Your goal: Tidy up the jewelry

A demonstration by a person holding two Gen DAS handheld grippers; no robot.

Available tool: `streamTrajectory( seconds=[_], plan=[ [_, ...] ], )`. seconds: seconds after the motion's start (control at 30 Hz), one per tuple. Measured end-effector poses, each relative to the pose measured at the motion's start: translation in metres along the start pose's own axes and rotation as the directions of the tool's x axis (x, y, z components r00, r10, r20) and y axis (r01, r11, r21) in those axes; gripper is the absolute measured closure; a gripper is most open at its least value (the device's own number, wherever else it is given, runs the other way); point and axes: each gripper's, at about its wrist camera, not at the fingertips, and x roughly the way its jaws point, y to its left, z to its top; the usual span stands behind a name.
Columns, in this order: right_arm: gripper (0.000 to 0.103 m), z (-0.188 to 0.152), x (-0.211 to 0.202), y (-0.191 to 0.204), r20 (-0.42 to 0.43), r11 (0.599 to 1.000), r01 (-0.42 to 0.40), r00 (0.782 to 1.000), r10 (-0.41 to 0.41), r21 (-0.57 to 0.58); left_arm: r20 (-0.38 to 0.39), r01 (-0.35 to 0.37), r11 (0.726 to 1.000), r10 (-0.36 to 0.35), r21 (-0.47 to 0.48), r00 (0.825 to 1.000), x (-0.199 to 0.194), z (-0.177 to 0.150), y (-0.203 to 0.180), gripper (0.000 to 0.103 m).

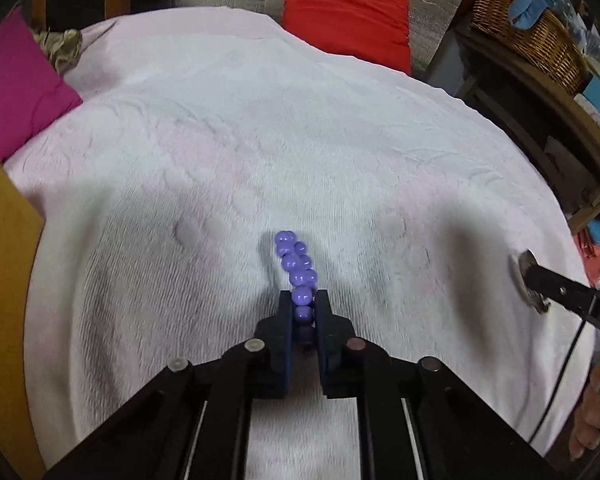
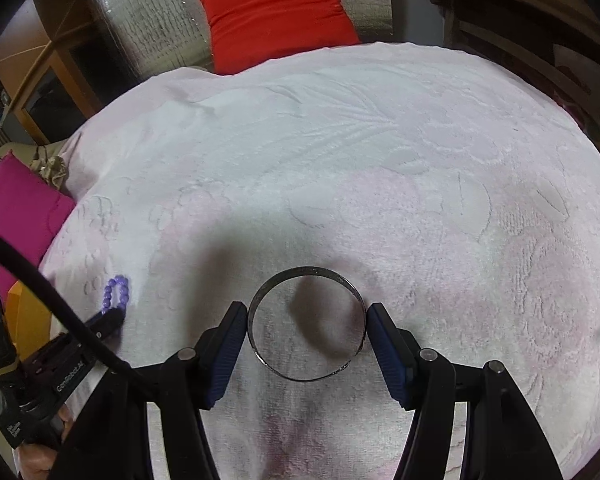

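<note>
My left gripper (image 1: 304, 300) is shut on a purple bead bracelet (image 1: 296, 264), which sticks out past the fingertips above the white towel (image 1: 300, 140). The bracelet also shows in the right wrist view (image 2: 116, 294), at the far left. My right gripper (image 2: 306, 312) is shut on a silver metal bangle (image 2: 306, 272), with both blue pads pressing its outer rim. The bangle is held above the towel and casts a shadow. In the left wrist view the bangle (image 1: 526, 284) appears edge-on at the far right.
A red cushion (image 1: 348, 12) lies beyond the towel's far edge. A magenta cushion (image 1: 16, 88) lies at the left, with an orange box (image 1: 4, 260) near it. A wicker basket (image 1: 528, 36) and wooden shelves stand at the right.
</note>
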Motion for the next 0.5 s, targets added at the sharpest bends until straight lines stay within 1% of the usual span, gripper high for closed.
streamTrajectory(
  seconds=[0.1, 0.2, 0.27, 0.37, 0.4, 0.47, 0.5],
  plan=[
    [0.038, -0.001, -0.003, 0.008, 0.008, 0.999, -0.033, 0.999, 0.033, -0.014, -0.014, -0.006, 1.000, 0.006, 0.020, 1.000, -0.009, -0.008, -0.001, 0.093],
    [0.038, -0.004, 0.001, 0.019, -0.004, 0.998, -0.052, 0.999, 0.052, -0.044, -0.025, 0.001, 0.999, 0.000, 0.034, 1.000, -0.020, -0.018, 0.002, 0.093],
    [0.038, -0.006, 0.006, 0.024, -0.019, 0.997, -0.055, 0.998, 0.054, -0.062, -0.032, 0.004, 0.999, -0.002, 0.041, 0.999, -0.024, -0.022, 0.003, 0.093],
    [0.038, -0.009, 0.017, 0.030, -0.050, 0.994, -0.041, 0.998, 0.036, -0.104, -0.042, 0.007, 0.999, -0.005, 0.044, 0.999, -0.025, -0.022, 0.006, 0.092],
    [0.037, -0.010, 0.019, 0.032, -0.054, 0.992, -0.029, 0.998, 0.023, -0.124, -0.047, 0.002, 0.999, 0.000, 0.046, 0.999, -0.024, -0.020, 0.007, 0.087],
    [0.037, -0.010, 0.021, 0.036, -0.054, 0.984, -0.019, 0.999, 0.010, -0.175, -0.054, 0.004, 0.999, -0.002, 0.045, 0.999, -0.024, -0.018, 0.006, 0.082],
    [0.033, -0.009, 0.021, 0.036, -0.055, 0.981, -0.025, 0.998, 0.015, -0.193, -0.055, 0.002, 0.999, 0.000, 0.049, 0.998, -0.025, -0.017, 0.006, 0.073]
  ],
)
